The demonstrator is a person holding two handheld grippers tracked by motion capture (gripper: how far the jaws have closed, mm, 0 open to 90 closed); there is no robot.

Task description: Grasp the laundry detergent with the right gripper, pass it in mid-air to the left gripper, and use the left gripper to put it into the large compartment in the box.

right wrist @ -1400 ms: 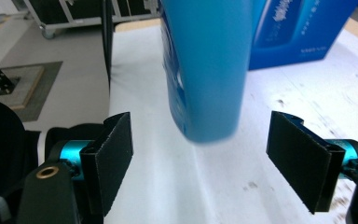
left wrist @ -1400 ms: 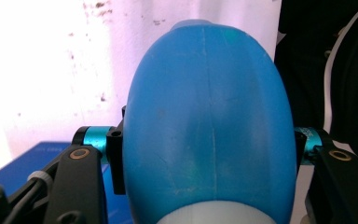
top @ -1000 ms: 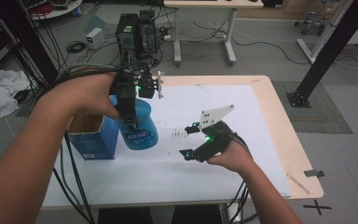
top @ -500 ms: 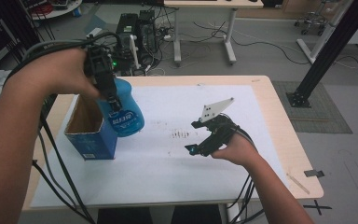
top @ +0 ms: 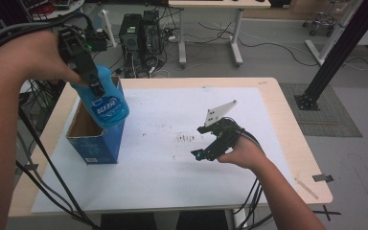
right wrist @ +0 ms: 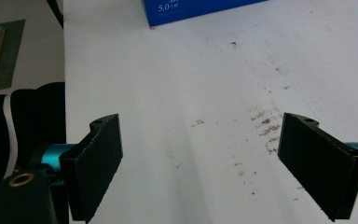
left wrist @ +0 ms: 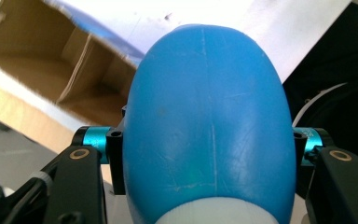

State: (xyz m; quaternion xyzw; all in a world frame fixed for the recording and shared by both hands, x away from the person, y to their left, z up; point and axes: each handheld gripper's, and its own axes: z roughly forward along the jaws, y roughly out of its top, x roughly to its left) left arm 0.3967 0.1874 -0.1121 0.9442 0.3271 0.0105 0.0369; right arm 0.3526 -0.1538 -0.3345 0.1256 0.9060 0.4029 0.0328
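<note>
I have carried the blue bottle (top: 100, 98), clamped in my left gripper (top: 92, 81), to the frame's upper left, above the open box (top: 93, 143); insertion follows. My right gripper (top: 210, 152) has just opened, empty.

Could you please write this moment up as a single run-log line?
left gripper: shut on blue bottle, above open blue box | right gripper: open, empty, over white mat, jaws just opened

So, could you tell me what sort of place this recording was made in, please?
Most likely a lab or workshop set up for recording. A light wooden table stands on a grey floor, two computer towers with loose cables sit behind it, and a black metal frame strut rises at the right.
</note>
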